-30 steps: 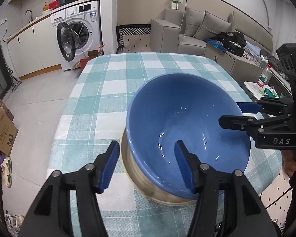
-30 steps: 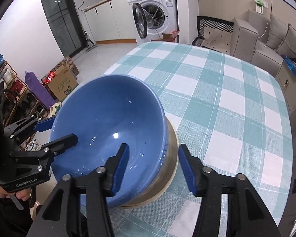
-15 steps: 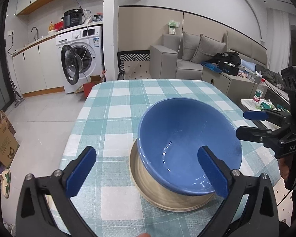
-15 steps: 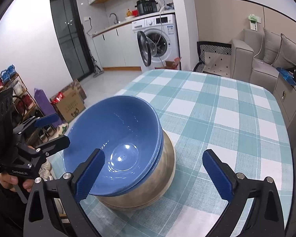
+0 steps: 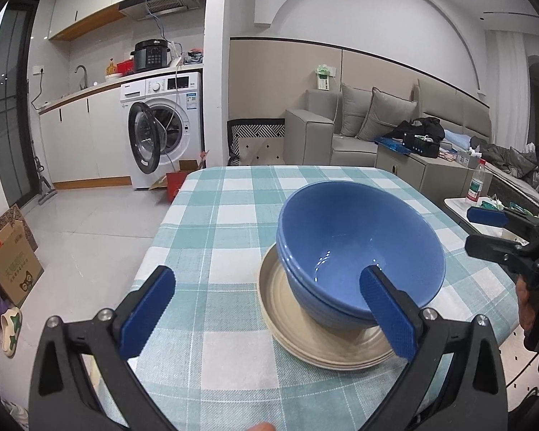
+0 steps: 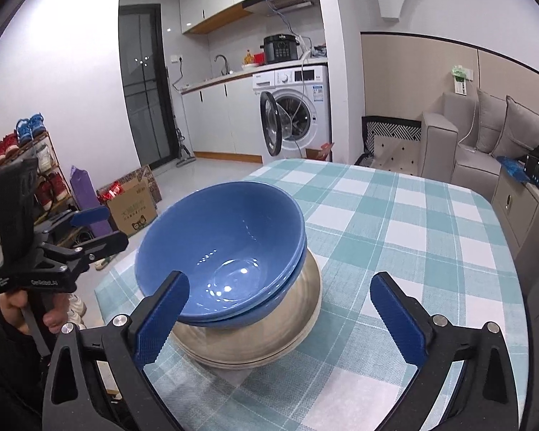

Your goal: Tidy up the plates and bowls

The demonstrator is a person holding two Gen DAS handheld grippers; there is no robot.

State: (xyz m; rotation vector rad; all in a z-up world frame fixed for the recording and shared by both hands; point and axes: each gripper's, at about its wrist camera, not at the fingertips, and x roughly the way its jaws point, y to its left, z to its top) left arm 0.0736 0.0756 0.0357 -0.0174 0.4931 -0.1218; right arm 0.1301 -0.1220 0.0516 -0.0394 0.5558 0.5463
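On a checked table (image 5: 212, 215), the left hand-held gripper (image 5: 266, 309) hangs with its jaws spread wide and nothing between the pads, one blue finger (image 5: 147, 309) over bare cloth and the other in front of the stack. The bowls (image 5: 359, 251), blue and nested, sit on the plates (image 5: 284, 309), beige and piled flat, near the table's front edge. To the right, the right hand-held gripper (image 6: 287, 316) stands just as wide and just as empty, its left finger (image 6: 161, 316) in front of the bowls' near rim, its right over the cloth.

Judged from how things lie, the stacking step looks finished: bowls in bowls, all on the plates, nothing gripped. No other dish shows on the table in either view, so the next move seems to call only for drawing both tools clear without nudging the stack, or for a light squaring-up, since the bowls sit off-centre on the plates.

A second ago both tools stood close over the top bowl with a finger on each side of its rim, and the bowl sat tilted. Since then both pairs of jaws have just been opening, the bowl has settled into the stack, and both tools have drawn back toward the person.
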